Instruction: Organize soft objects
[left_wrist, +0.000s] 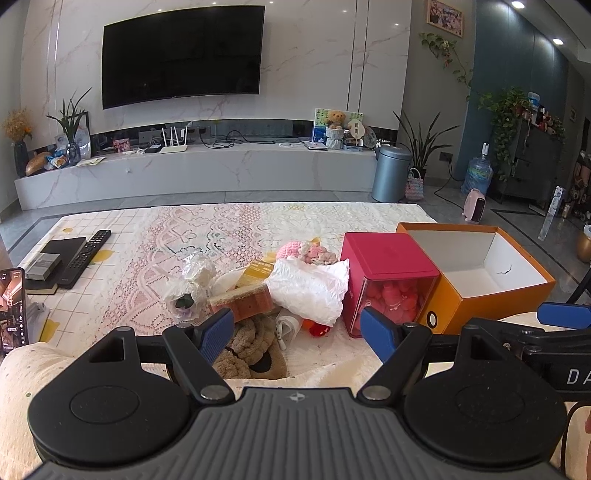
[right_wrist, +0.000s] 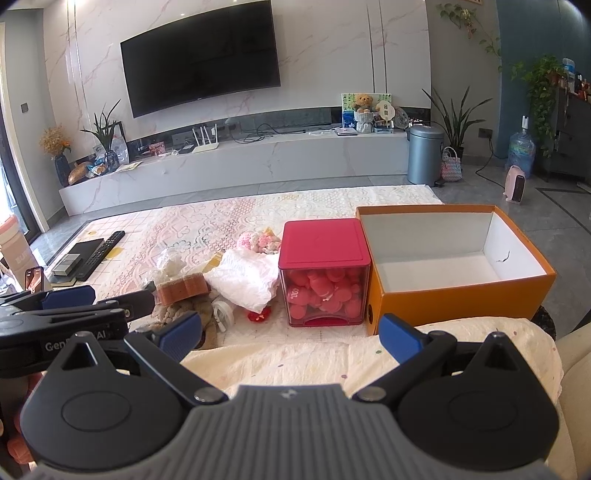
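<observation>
A heap of soft things lies on the lace-covered table (left_wrist: 155, 236): a brown plush toy (left_wrist: 247, 350), a sponge-like orange block (left_wrist: 242, 301), a white crumpled cloth (left_wrist: 310, 286), a pink crocheted piece (left_wrist: 295, 249) and a wrapped white flower (left_wrist: 192, 284). An empty orange box (left_wrist: 480, 273) (right_wrist: 454, 273) stands at the right. My left gripper (left_wrist: 299, 332) is open just above the plush toy, holding nothing. My right gripper (right_wrist: 291, 336) is open near the table's front edge, in front of the orange box. The heap (right_wrist: 207, 288) lies to its left.
A clear cube with a red lid (left_wrist: 388, 280) (right_wrist: 325, 273), full of pink pieces, stands between the heap and the orange box. A remote (left_wrist: 86, 253), a black book and a phone (left_wrist: 13, 314) lie at the left. A cushion (right_wrist: 332, 362) lies under both grippers.
</observation>
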